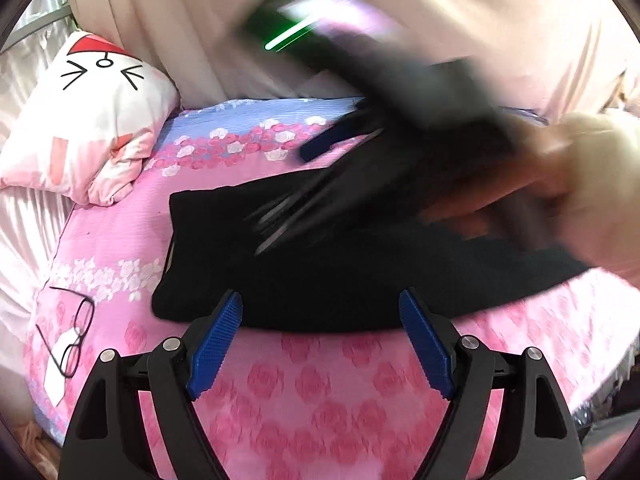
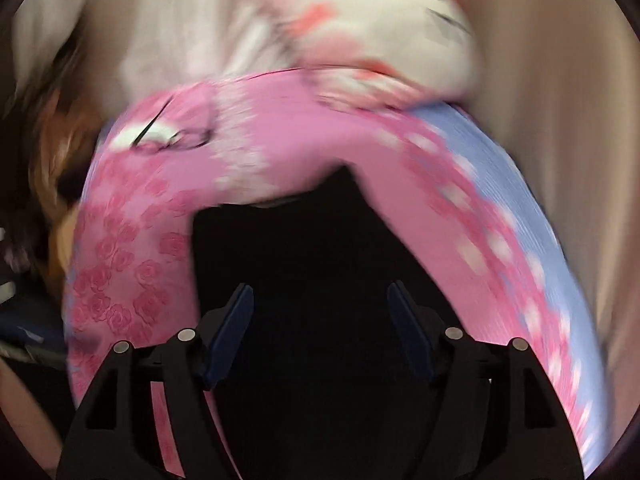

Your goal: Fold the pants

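Observation:
Black pants point(image 1: 280, 280) lie folded into a thick band across the pink rose-patterned bed cover point(image 1: 320, 392). My left gripper point(image 1: 320, 320) hovers just in front of their near edge, open, with nothing between its blue pads. In the left wrist view the right gripper point(image 1: 296, 188) is a blur above the pants, held by a person's hand point(image 1: 568, 184). In the right wrist view my right gripper point(image 2: 320, 304) stands open directly over the black pants point(image 2: 312, 248). Its pads are apart and grip no cloth. The far end of the pants is hidden behind the blurred gripper.
A white and pink pillow point(image 1: 92, 120) with a cat face lies at the bed's far left corner. Eyeglasses point(image 1: 72, 336) and a white slip of paper rest on the cover to the left of the pants. Pale curtains point(image 1: 200, 40) hang behind the bed.

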Action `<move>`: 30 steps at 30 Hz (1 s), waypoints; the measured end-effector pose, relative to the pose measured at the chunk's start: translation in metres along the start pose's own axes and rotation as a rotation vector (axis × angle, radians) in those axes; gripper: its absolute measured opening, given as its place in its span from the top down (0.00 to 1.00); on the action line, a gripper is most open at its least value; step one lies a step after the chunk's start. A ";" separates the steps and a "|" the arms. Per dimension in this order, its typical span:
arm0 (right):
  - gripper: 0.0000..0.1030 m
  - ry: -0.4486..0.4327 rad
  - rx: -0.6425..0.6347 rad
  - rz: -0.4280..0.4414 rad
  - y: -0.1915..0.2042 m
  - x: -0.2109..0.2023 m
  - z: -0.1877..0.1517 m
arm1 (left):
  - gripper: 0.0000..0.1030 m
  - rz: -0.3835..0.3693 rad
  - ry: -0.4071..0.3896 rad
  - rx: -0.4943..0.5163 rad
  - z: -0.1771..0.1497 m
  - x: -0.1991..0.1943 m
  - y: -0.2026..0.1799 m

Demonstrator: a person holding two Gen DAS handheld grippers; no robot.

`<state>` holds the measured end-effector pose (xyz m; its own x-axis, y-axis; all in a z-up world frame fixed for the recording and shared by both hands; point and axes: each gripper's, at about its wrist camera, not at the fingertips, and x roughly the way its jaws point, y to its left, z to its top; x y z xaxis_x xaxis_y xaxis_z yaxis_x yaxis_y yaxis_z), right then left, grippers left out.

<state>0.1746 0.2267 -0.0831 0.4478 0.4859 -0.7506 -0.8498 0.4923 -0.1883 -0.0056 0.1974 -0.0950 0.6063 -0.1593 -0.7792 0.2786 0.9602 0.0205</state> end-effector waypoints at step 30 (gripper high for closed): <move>0.56 -0.077 0.650 -0.069 -0.107 -0.062 -0.086 | 0.24 0.043 -0.041 -0.043 -0.010 -0.008 0.017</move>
<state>0.2136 0.0820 -0.0711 0.5344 0.4759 -0.6985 -0.4881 0.8485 0.2046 -0.0133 0.2169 -0.0947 0.6471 -0.1256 -0.7520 0.2198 0.9752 0.0262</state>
